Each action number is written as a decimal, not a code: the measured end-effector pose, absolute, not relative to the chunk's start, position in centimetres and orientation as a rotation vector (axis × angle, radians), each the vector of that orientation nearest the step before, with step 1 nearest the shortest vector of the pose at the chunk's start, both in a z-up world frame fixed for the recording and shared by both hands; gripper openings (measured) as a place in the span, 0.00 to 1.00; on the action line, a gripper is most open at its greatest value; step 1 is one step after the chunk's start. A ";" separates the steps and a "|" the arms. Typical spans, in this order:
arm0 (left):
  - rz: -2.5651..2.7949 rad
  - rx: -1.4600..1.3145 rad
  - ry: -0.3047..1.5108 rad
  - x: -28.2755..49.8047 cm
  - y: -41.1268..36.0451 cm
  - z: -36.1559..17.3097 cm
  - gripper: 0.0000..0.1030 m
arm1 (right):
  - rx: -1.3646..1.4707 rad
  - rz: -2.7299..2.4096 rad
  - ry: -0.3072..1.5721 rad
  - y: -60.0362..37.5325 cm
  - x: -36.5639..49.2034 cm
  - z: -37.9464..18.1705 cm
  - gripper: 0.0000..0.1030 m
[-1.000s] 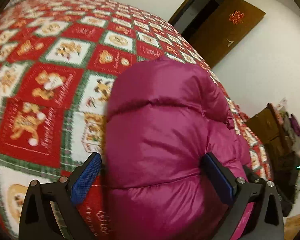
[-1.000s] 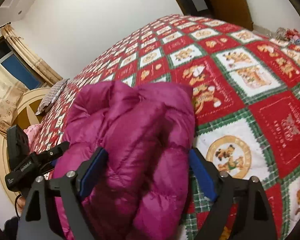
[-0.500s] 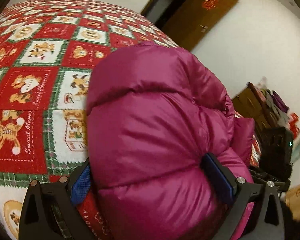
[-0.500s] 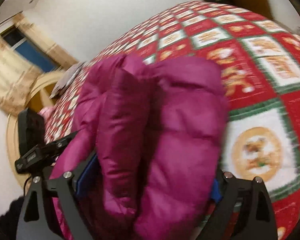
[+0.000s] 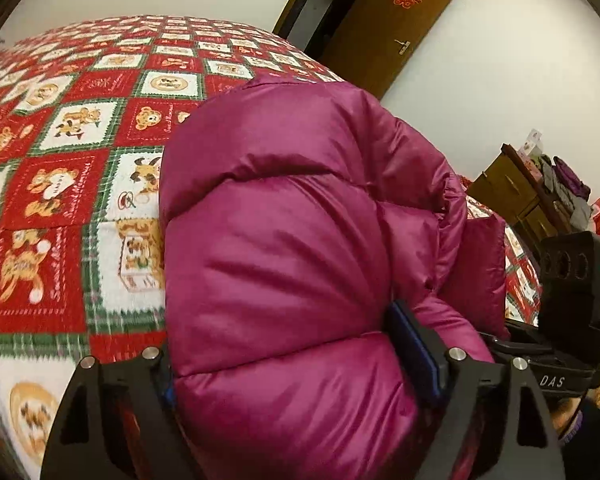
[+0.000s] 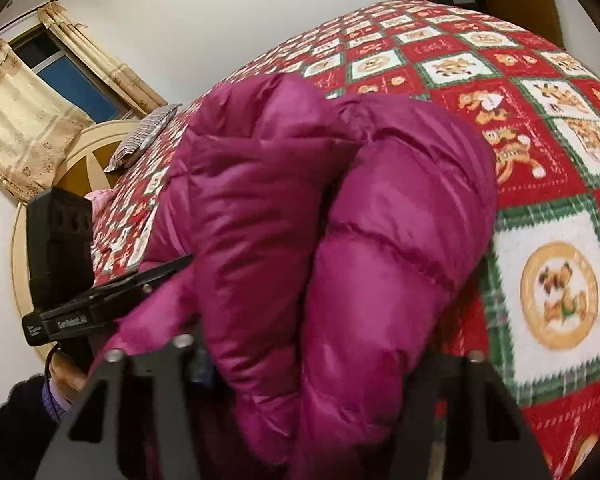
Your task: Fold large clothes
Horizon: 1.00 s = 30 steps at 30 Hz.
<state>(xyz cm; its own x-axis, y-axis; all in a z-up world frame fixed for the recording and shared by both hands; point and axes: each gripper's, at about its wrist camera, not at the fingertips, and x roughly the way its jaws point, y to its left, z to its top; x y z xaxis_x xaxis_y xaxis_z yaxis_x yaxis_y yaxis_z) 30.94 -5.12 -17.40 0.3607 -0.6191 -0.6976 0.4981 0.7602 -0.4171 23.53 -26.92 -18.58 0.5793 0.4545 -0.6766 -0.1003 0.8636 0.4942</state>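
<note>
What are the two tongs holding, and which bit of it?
Both hold the purple puffy jacket. The left tongs and right tongs each squeeze a thick folded bunch at its near edge; which part of the jacket cannot be told.

Even indoor light, slight motion blur, strong fisheye vignette.

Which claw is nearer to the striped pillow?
Left. The left claw holds the jacket on the side toward the pillow; the right claw holds it on the far side.

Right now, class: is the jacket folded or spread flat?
Folded: the jacket is a thick bundle on the bed, its layers doubled between both sets of fingers.
</note>
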 end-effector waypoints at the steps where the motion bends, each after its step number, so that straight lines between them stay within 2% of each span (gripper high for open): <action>1: -0.720 -0.139 0.958 30.6 -5.1 -17.2 0.80 | 0.420 0.331 0.900 -26.6 23.1 -18.3 0.48; 5: -0.722 -0.127 0.936 28.8 -5.0 -15.9 0.76 | 0.394 0.321 0.885 -25.8 21.3 -17.2 0.41; 9: -0.750 -0.141 0.918 27.1 -5.2 -14.3 0.76 | 0.425 0.328 0.862 -25.9 19.5 -16.3 0.38; 22: -0.880 -0.022 0.821 22.0 -13.3 -8.7 0.76 | 0.431 0.201 0.713 -31.4 10.9 -11.1 0.37; 30: -0.921 0.026 0.791 21.8 -17.6 -7.7 0.76 | 0.415 0.110 0.677 -35.1 9.1 -9.8 0.37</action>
